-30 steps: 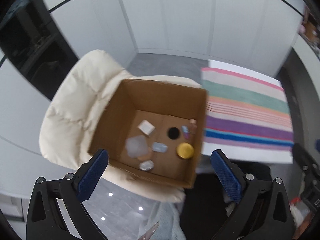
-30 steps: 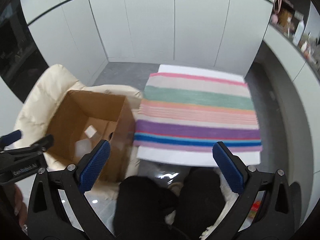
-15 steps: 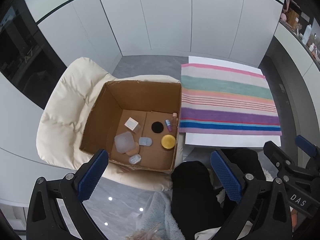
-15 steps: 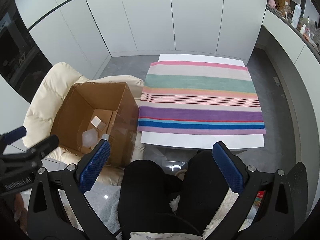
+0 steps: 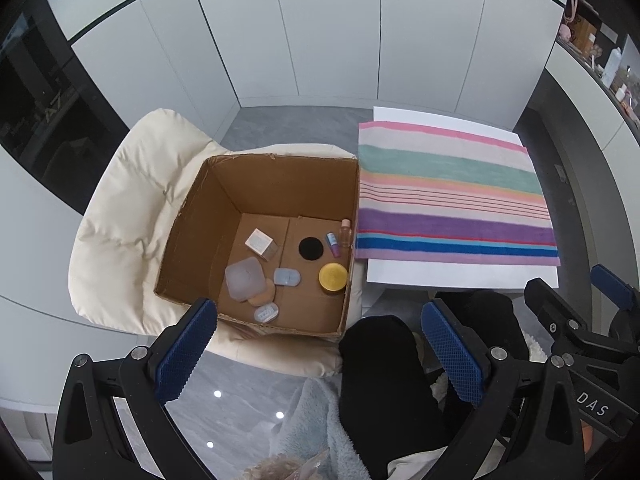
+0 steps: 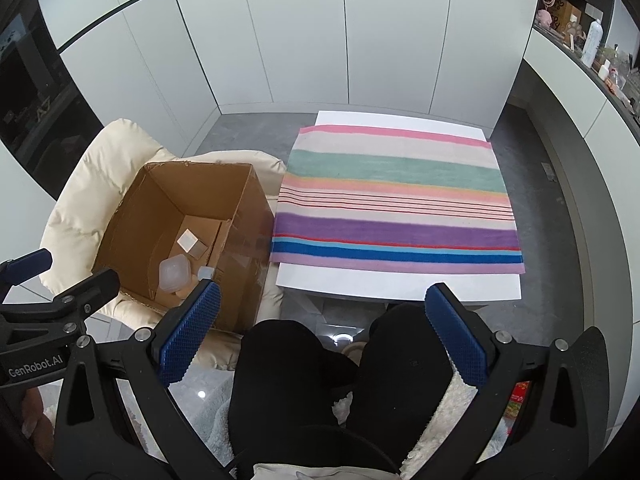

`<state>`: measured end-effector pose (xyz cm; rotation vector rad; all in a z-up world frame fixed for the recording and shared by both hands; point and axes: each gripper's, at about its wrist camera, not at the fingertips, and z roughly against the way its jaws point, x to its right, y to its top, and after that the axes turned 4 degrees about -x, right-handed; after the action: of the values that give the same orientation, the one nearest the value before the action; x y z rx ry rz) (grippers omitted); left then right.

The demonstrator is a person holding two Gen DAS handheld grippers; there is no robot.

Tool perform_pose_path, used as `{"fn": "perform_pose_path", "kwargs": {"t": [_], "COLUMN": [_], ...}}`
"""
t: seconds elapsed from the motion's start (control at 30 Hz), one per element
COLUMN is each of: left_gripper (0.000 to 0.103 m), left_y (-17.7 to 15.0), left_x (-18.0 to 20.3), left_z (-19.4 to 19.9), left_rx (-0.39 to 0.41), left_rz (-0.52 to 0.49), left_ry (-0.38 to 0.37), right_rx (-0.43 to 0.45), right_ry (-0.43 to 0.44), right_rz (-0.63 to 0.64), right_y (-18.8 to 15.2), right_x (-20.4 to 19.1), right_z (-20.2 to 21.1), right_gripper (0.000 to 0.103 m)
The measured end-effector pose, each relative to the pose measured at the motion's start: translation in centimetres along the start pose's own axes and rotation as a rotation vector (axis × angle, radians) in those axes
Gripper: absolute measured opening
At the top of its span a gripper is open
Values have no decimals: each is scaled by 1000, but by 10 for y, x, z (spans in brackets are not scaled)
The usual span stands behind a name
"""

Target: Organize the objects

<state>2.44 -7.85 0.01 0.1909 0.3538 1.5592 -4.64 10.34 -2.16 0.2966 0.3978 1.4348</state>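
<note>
Left gripper hangs high above the scene, jaws spread wide, nothing between them. Right gripper likewise: wide, empty, above the person's knees.

Objects: all visible small items lie on the floor of the cardboard box, which sits on a cream padded chair just beside the table. Contents from the left wrist view:
- gold-lidded jar, near the box's right wall
- black round disc
- two small vials, touching or almost touching the right wall
- pale cube
- frosted square container, partly over a tan round pad
- two small bluish cases

Striped cloth covers the white table; nothing rests on it.

Stage: ambiguous. Fits items gathered into the box, or items waiting to be laid out on the cloth.

Risks (judgement):
- Box is deep; gripper frame may catch the rim or walls on a reach.
- Vials against the wall leave little room for a finger.
- Jar and disc are low and round, so pads may slip off.
- Chair padding is soft; pressure could tilt the box.
</note>
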Motion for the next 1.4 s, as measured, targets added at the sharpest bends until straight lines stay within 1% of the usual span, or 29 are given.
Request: {"fn": "perform_pose_path", "kwargs": {"t": [0.2,0.4,0.7,0.9,1.4], "left_gripper": [103,103,103,103,102], "left_y": [-1,-2,-3,-3,-5], "left_x": [-2,-2,-2,1,-3], "left_z": [-3,-4,-5,-5,-2], "left_rx": [-8,-8,-14,-8,-7], "left_rz": [11,5,1,-6,8], "left_ry": [-11,4,-1,26,-14], "right_rx": [-2,-1,4,0,11], "right_ry": [2,-7,-8,-6,-4], "right_rz": [3,7,5,7,7], "right_y": [0,0,-1,-1,-2], "right_x": [-1,-2,-2,-1,2], "right_z": [0,-1,0,-1,3], "right_gripper": [103,103,103,103,103]}}
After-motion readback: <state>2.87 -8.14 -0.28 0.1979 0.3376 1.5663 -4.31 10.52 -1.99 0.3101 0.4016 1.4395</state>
